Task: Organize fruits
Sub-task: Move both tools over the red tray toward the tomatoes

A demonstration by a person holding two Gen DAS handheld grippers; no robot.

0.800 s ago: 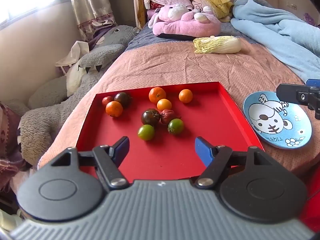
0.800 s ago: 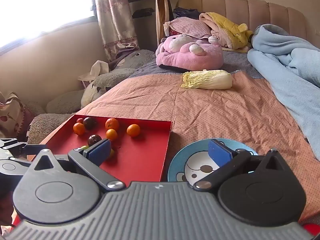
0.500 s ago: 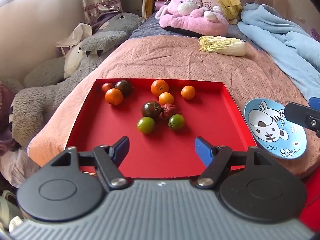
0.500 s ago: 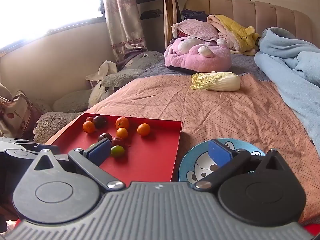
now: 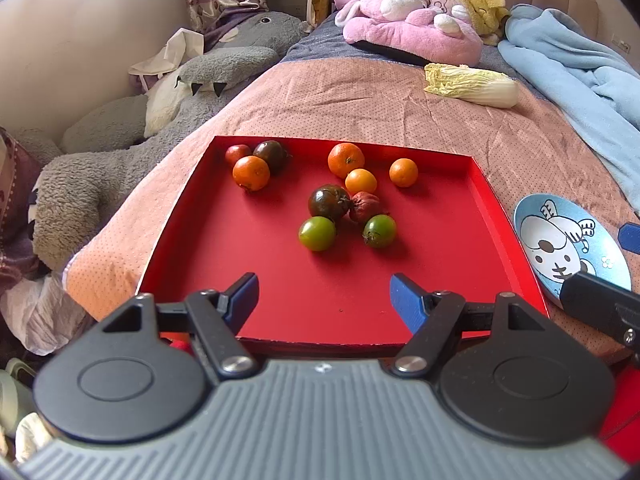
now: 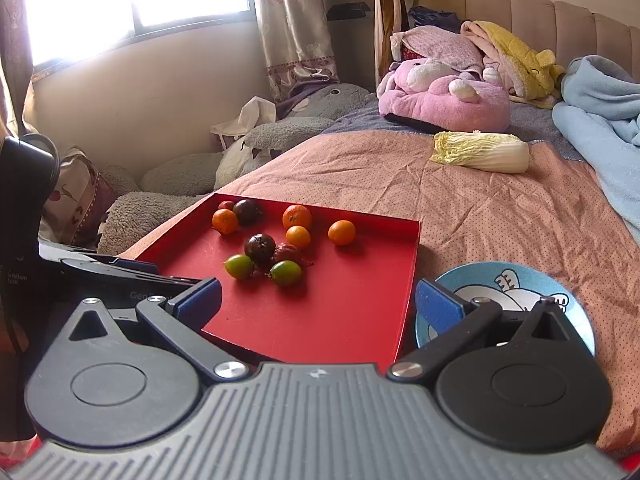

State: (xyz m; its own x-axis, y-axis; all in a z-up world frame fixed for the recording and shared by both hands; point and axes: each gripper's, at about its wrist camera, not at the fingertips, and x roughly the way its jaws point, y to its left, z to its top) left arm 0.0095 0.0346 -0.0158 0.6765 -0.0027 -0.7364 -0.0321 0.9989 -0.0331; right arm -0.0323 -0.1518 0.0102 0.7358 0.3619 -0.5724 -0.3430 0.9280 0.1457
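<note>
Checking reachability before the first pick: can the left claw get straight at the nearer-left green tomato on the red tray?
Probably yes. The left claw is open and empty, and only bare red tray lies between it and the round green tomato; the dark tomato sits behind it.

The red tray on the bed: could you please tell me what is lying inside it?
The red tray holds ten loose fruits: four oranges, two green tomatoes, two dark tomatoes and two reddish fruits. The left gripper hides the tray's near edge.

red tray (image 5: 248,264), blue cartoon-dog plate (image 5: 532,216)
</note>
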